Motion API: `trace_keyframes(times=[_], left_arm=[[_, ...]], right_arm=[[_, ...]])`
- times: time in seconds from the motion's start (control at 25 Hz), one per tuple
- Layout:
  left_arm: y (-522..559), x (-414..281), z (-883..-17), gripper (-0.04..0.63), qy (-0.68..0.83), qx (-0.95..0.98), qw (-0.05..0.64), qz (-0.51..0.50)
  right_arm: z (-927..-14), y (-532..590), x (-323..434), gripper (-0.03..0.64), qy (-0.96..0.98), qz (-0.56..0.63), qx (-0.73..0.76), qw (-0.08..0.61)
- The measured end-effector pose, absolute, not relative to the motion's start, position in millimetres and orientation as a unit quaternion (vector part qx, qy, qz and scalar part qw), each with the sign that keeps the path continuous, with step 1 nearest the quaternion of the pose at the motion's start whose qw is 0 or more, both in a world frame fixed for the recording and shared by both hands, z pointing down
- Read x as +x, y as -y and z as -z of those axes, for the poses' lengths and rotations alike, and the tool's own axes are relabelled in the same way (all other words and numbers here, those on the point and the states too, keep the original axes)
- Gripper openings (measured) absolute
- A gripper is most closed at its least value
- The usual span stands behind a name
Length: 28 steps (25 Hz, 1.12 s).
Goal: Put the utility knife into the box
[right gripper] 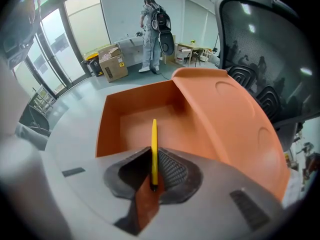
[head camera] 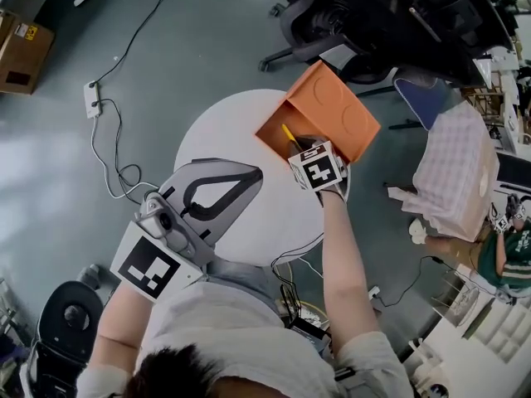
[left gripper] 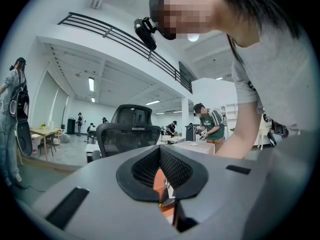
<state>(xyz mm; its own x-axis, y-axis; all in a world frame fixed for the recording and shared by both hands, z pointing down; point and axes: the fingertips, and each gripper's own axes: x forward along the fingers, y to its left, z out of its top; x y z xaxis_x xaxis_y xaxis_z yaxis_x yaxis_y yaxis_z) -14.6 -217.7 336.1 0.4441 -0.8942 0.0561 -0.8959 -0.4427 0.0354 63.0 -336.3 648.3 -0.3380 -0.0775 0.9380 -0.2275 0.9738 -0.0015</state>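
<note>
An orange box (head camera: pixel 279 121) stands open on the round white table (head camera: pixel 214 131), its lid (head camera: pixel 340 110) tipped back to the right. My right gripper (head camera: pixel 300 145) reaches over the box's near edge, shut on the yellow utility knife (head camera: pixel 289 136). In the right gripper view the utility knife (right gripper: pixel 154 146) stands on edge between the pads and points into the box (right gripper: pixel 132 119), over its bare floor. My left gripper (head camera: pixel 253 174) hovers over the table's left side, well short of the box, with its jaws together and nothing in them. A sliver of orange shows beyond the left gripper (left gripper: pixel 161 180).
A black office chair (head camera: pixel 332 15) stands just behind the box. A power strip (head camera: pixel 92 98) with loose cables lies on the floor to the left, a cardboard carton (head camera: pixel 21 52) farther left. A checked cloth bundle (head camera: pixel 456 172) sits at the right.
</note>
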Motion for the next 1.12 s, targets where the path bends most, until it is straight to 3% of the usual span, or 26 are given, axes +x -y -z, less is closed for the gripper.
trace_keyframes(times=[0.64, 1.12], left_arm=[[214, -5, -337, 0.009, 0.517, 0.855, 0.027, -0.025], [207, -7, -326, 0.009, 0.502, 0.864, 0.013, -0.021]], right_arm=[[-630, 346, 69, 0.08, 0.83, -0.078, 0.126, 0.537], [-583, 348, 55, 0.055, 0.864, -0.087, 0.176, 0.463]])
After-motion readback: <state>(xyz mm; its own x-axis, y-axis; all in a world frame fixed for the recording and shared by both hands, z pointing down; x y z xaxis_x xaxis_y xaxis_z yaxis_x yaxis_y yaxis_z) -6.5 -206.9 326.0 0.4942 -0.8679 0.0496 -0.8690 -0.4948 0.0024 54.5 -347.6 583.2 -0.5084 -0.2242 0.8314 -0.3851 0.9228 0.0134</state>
